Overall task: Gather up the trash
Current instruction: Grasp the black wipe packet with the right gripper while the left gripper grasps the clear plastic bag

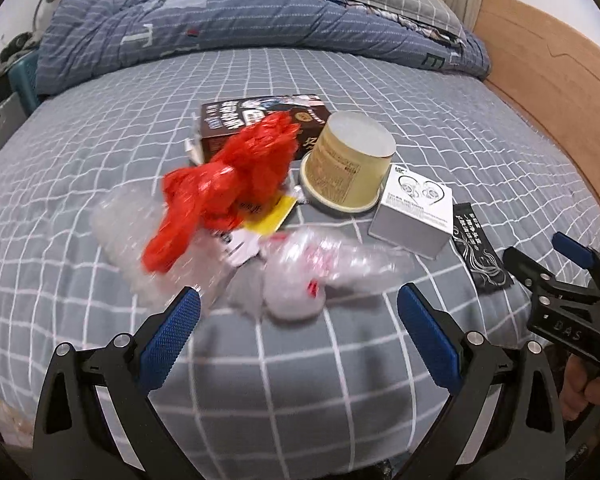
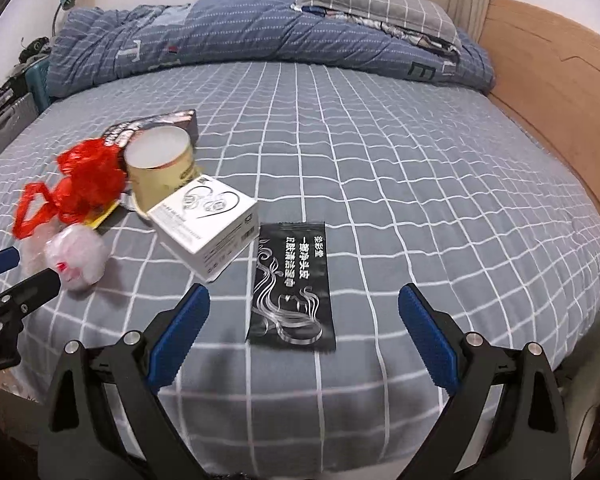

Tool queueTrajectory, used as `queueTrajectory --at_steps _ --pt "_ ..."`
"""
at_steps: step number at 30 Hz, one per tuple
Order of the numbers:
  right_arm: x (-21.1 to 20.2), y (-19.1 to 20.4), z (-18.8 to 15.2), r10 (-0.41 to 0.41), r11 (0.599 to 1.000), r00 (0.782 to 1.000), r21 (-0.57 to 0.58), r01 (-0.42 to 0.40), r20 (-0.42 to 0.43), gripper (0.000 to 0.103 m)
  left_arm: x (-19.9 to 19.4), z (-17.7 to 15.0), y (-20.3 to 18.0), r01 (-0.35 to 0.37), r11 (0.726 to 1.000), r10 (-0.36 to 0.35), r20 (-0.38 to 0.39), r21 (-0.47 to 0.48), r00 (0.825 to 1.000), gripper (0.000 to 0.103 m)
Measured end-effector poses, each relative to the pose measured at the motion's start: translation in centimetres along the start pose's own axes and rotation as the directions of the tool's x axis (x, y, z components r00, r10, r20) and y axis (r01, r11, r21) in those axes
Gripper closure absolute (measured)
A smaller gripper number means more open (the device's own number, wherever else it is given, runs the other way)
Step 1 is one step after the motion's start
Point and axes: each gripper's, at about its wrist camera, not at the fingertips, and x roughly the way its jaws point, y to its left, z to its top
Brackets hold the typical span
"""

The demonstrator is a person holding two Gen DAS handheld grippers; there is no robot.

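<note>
The trash sits in a loose heap on the bed (image 1: 100, 128): brown box (image 1: 228, 128), paper tub (image 1: 348, 160), red bag (image 1: 228, 184), white box (image 1: 412, 216). My left claw (image 1: 298, 336) is spread wide and empty just short of the crumpled clear wrap (image 1: 300, 280); I should pinch its bunched middle. My right claw (image 2: 304, 332), equally wide and empty, straddles the flat black sachet (image 2: 292, 284), which needs an edge-first pinch.

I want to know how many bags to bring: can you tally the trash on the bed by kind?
Cardboard boxes: 2, a brown printed box and a white earphone box
Paper cups: 1, upturned beige cup
Plastic bags: 2, red, clear crumpled
Black foil sachets: 1
Yellow cards: 1
Total: 7
</note>
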Motion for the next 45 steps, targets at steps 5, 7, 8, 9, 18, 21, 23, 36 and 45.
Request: queueTrajectory --at_steps 5,7,8,9,18,21,23,36,45 --pt "2.3 -0.3 0.4 -0.004 1.000 0.999 0.016 0.005 -0.041 0.015 2.1 0.4 -0.1 0.002 1.000 -0.002 -0.017 0.014 1.000 0.006" --pt "2.8 -0.2 0.6 -0.011 1.000 0.999 0.010 0.012 -0.046 0.015 2.9 0.5 0.1 0.008 1.000 -0.008 -0.030 0.006 1.000 0.007" --pt "3.0 -0.3 0.7 -0.011 1.000 0.999 0.010 0.011 -0.048 0.015 3.1 0.5 0.2 0.013 1.000 -0.013 -0.033 0.002 0.999 0.007" --pt "3.2 -0.3 0.8 -0.012 1.000 0.999 0.010 0.012 -0.049 0.015 3.3 0.6 0.2 0.015 1.000 -0.015 -0.035 0.002 0.999 0.007" --pt "5.0 -0.2 1.1 -0.027 1.000 0.996 0.009 0.028 -0.090 0.020 4.7 1.2 0.0 0.014 1.000 -0.014 -0.040 0.006 0.999 0.008" --pt "5.9 -0.1 0.9 -0.035 0.999 0.992 -0.006 0.034 -0.117 0.025 5.2 1.3 -0.2 0.020 1.000 -0.019 -0.049 0.017 0.999 0.012" --pt "6.4 -0.1 0.7 -0.036 0.999 0.991 -0.011 0.035 -0.132 0.028 5.5 1.3 -0.4 0.032 0.999 -0.031 -0.059 0.017 0.998 0.017" --pt "7.3 -0.5 0.6 -0.009 1.000 0.984 0.018 0.012 -0.179 0.070 6.9 0.9 0.2 0.078 0.997 -0.079 -0.117 -0.010 0.990 0.054" --pt "6.8 -1.7 0.9 -0.003 0.999 0.985 0.050 0.012 -0.170 0.084 6.7 0.9 -0.1 0.071 0.997 -0.070 -0.109 0.003 0.992 0.055"
